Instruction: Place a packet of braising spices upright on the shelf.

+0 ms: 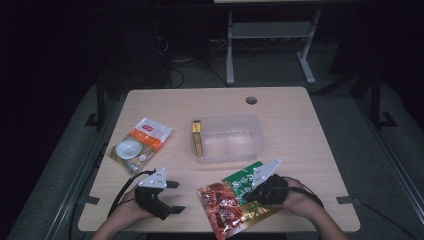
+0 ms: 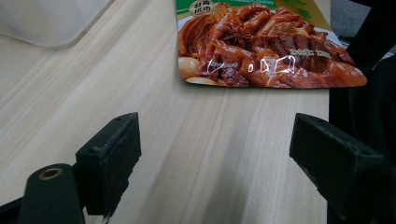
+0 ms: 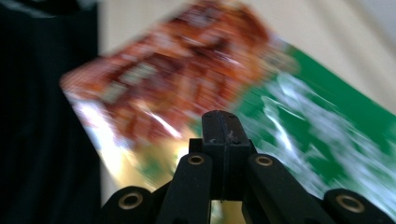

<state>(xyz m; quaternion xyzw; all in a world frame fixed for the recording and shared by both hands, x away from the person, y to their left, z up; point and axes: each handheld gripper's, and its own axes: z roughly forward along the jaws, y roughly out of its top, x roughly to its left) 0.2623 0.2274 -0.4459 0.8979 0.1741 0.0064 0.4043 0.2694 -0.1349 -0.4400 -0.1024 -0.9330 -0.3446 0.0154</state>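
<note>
Glossy flat food pouch [image 1: 231,202] between closed jaws.

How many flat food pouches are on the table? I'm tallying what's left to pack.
2: a white-and-orange plastic pouch lying near the left edge, and a red-and-green foil pouch at the front edge, clamped by the right hand-held gripper. Nothing seems hidden.

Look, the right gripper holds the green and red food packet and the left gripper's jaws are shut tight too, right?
Not quite. The right gripper does hold the packet, but the left gripper is open: the left gripper view shows its jaws wide apart over the bare table.
</note>
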